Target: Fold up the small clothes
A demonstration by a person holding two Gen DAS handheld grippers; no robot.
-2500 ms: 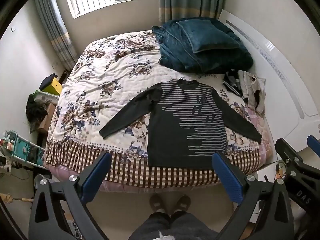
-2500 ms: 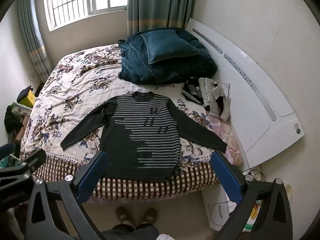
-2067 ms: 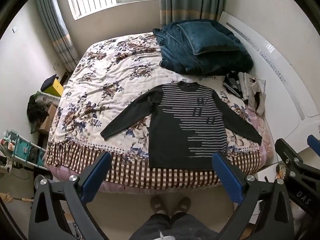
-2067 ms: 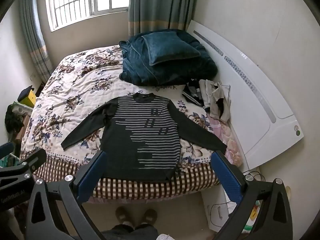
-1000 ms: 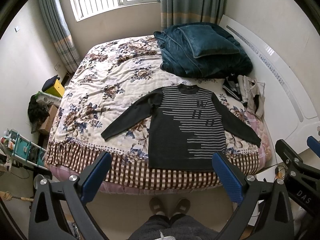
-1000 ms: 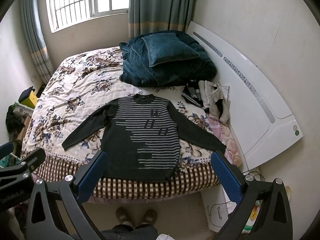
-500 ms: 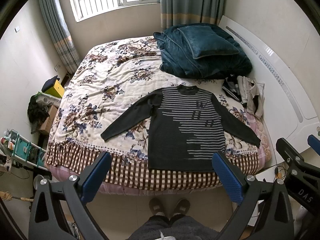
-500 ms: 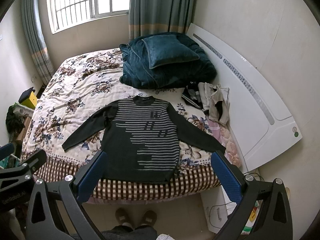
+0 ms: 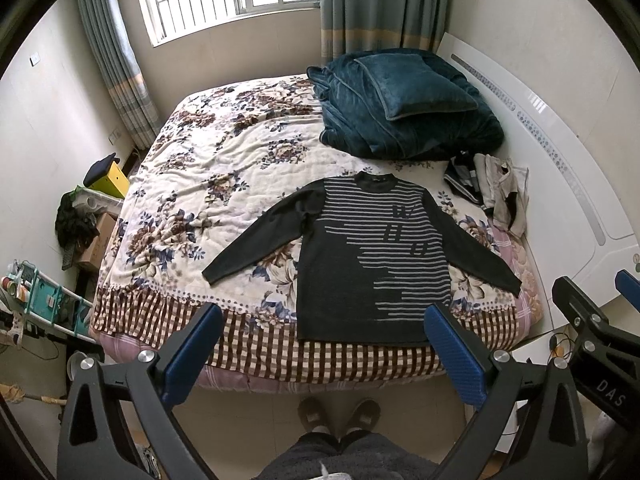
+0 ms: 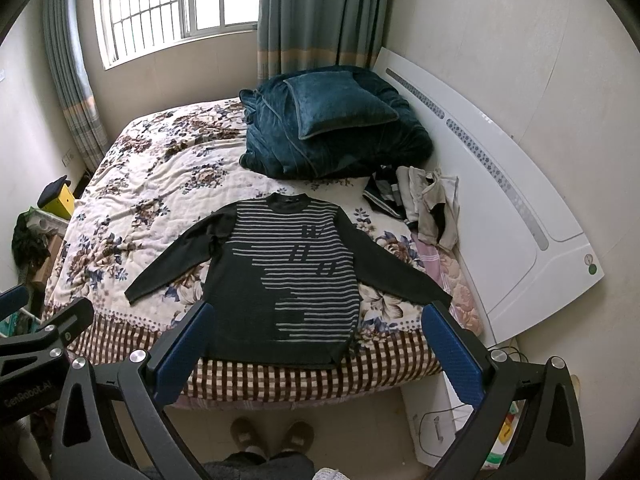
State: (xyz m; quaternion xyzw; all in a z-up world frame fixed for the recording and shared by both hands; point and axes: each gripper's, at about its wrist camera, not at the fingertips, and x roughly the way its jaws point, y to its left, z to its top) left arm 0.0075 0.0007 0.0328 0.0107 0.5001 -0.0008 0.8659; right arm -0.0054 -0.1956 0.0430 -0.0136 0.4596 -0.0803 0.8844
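A dark sweater with pale stripes (image 9: 360, 264) lies flat and face up on the floral bedspread (image 9: 208, 184), sleeves spread, hem at the near bed edge. It also shows in the right wrist view (image 10: 288, 276). My left gripper (image 9: 324, 356) is open and empty, held high above the floor in front of the bed. My right gripper (image 10: 316, 356) is open and empty too, level with the left one and well short of the sweater.
A teal blanket with a pillow (image 9: 404, 108) is piled at the far right of the bed. A heap of small clothes (image 9: 492, 188) lies by the white headboard (image 9: 568, 184). Boxes and a rack (image 9: 44, 304) stand left of the bed. My slippered feet (image 9: 340, 412) are below.
Both grippers have risen and pulled back slightly, so the bed looks a little farther off. The sweater has not moved. Both jaws stay open.
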